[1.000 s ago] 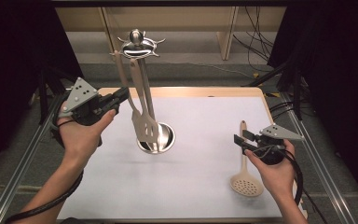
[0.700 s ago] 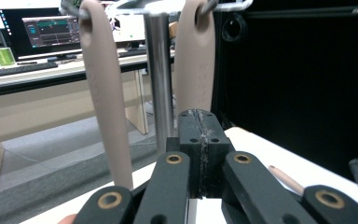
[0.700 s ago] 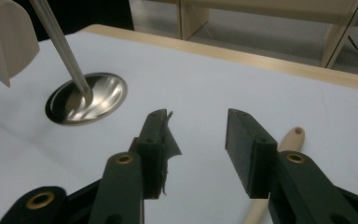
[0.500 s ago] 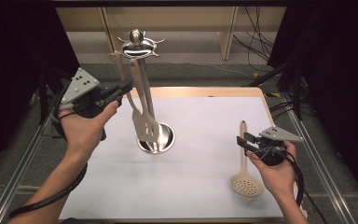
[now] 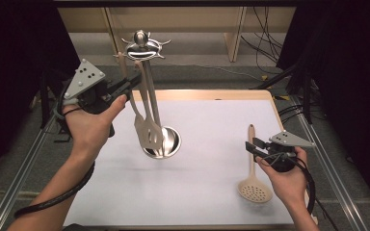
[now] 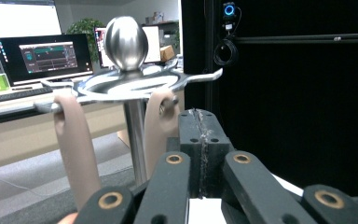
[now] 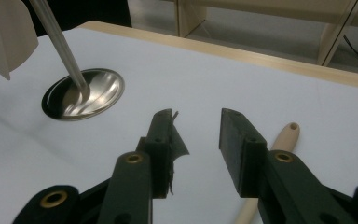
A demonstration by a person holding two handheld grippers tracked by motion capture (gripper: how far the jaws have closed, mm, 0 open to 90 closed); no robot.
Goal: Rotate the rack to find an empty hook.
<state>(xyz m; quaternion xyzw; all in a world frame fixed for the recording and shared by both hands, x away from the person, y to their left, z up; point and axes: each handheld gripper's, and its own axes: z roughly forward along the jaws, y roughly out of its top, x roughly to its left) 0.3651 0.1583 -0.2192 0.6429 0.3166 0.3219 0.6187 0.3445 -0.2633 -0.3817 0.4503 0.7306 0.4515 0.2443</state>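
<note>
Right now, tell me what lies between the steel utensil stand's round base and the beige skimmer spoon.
Nothing: in the high view, bare white table cover separates base from skimmer spoon.

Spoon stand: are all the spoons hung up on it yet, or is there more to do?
Nearly. Done: two beige utensils hang from the metal stand. In hand: the left gripper is shut by their handles at the top, with nothing seen between its jaws. Left: the holey spoon lies on the table. The right gripper hovers over its handle. Its jaws have just been closing but grip nothing.
</note>
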